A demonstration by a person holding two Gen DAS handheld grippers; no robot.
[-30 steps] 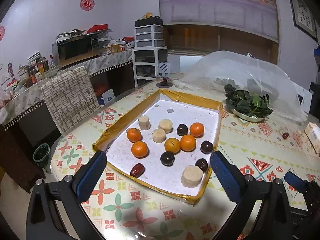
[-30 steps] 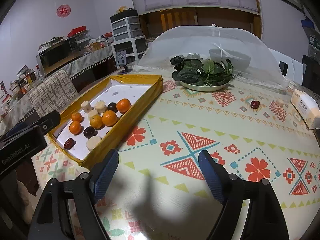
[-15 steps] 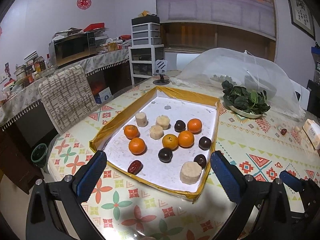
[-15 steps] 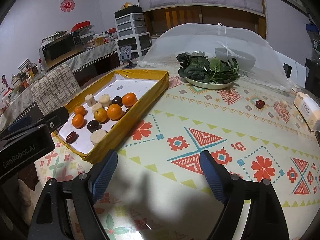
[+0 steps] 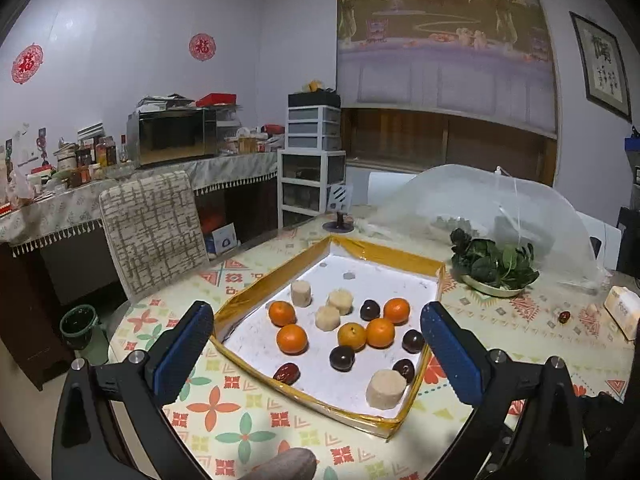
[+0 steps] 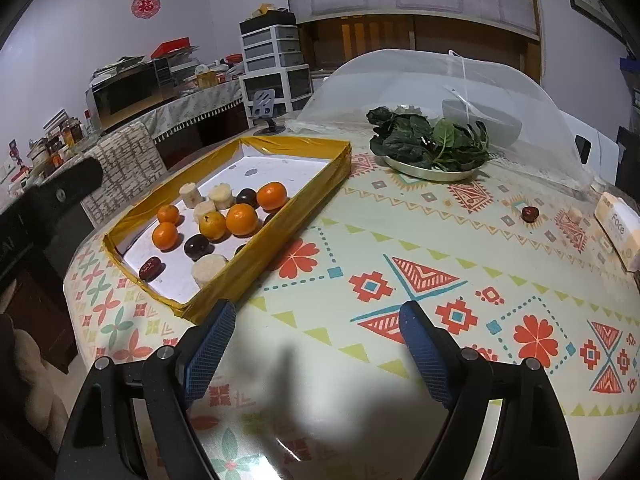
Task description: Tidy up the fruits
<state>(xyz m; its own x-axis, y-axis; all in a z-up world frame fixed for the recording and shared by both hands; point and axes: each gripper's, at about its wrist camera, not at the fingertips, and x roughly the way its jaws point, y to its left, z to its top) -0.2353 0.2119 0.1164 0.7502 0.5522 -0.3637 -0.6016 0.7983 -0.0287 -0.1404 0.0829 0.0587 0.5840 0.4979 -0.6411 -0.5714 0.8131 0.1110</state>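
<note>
Fruit lies loose and mixed in the yellow-edged tray (image 5: pixel 362 248), which serves as the landmark on the patterned table (image 6: pixel 440 280). Inside the tray sit five oranges, among them one near the left wall (image 5: pixel 282 313) and one toward the far right (image 5: pixel 397 310), four pale round chunks such as the big one in the near right corner (image 5: pixel 386 388), several dark round fruits like the one just beyond that chunk (image 5: pixel 342 358), and a reddish date (image 5: pixel 287 373) by the near wall. Nothing is grouped by kind yet; oranges, dark fruits and pale chunks are scattered among one another, so the sorting looks barely begun, if at all. One more small dark red fruit (image 6: pixel 529 213) rests on the table well to the right of the tray, near a pale box (image 6: pixel 618 230), and probably has to be brought in. A plate of greens (image 6: pixel 430 148) stands beyond the tray's far right corner, in front of a mesh food cover (image 6: pixel 460 80). The left gripper (image 5: pixel 320 344) hovers in front of the tray's near edge with its jaws spread wide and nothing between them. The right gripper (image 6: pixel 316 350) hangs over bare table to the right of the tray's near corner, likewise gaping and empty. Every piece remains to be picked and arranged.
</note>
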